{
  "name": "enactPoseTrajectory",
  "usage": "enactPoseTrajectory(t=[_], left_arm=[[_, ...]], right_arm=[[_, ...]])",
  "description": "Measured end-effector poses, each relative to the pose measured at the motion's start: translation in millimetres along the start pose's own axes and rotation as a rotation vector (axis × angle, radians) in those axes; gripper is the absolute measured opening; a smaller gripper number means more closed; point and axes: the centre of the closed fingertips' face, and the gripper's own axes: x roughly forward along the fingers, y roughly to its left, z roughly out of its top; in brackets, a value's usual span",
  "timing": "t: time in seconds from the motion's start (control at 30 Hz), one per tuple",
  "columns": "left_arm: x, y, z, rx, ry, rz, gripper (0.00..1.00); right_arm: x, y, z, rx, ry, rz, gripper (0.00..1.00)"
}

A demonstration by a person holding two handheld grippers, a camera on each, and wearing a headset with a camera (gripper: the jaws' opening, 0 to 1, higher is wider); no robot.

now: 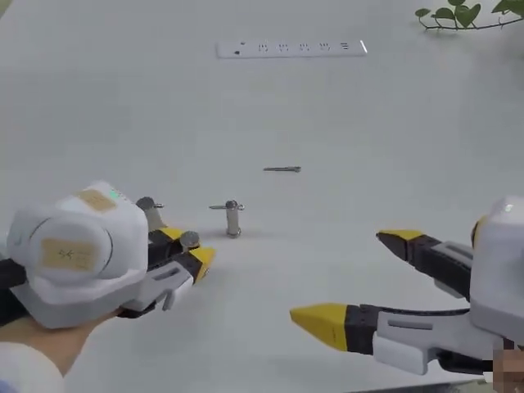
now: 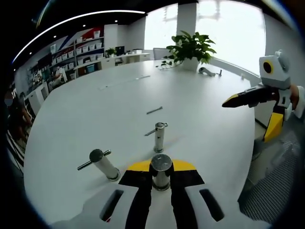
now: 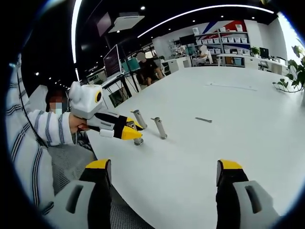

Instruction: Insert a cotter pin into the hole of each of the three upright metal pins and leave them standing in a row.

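Left gripper is clamped on an upright metal pin that stands on the white table. Right gripper hovers by the table's near edge, well apart from the pins, with its jaws spread wide. Just beyond the held pin, a second metal pin stands upright with a fitted cotter pin through its head. A third metal pin, likewise pinned, leans to its left. A loose cotter pin lies farther back, well short of the power strip.

The right hand-held gripper is held with its jaws spread wide above the white desk. A metal pin is clamped by the left hand-held gripper. Two more pins are seen just beside it, and a loose cotter pin well apart.
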Motion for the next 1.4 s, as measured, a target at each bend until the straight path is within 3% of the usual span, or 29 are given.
enactPoseTrajectory(t=[0.13,0.97,1.1,1.23,1.33,1.4], left_arm=[[2.5,-2.7,-1.3,-0.001,0.003,0.003,0.1],[6.6,-8.7,-6.8,-0.001,0.01,-0.003,0.1],[5.7,-8.3,-7.5,-0.031,-0.003,0.009,0.1],[5.0,-12.0,-8.0,-0.004,-0.016,0.011,0.11],[5.2,-12.4,-7.2,-0.028,-0.024,0.014,0.11],[5.5,-11.5,-7.2,-0.078,-0.021,0.016,0.12]], right_arm=[[-0.3,-2.4,-0.3,-0.001,0.0,-0.015,0.91],[0.9,4.2,-2.4,-0.021,0.016,0.003,0.9],[1.1,5.1,-3.2,-0.024,0.019,0.007,0.9],[0.8,5.7,-2.3,-0.025,0.016,0.009,0.9],[0.3,5.3,-1.5,-0.021,0.012,0.008,0.9],[0.0,5.0,-1.0,-0.02,0.011,0.007,0.9]])
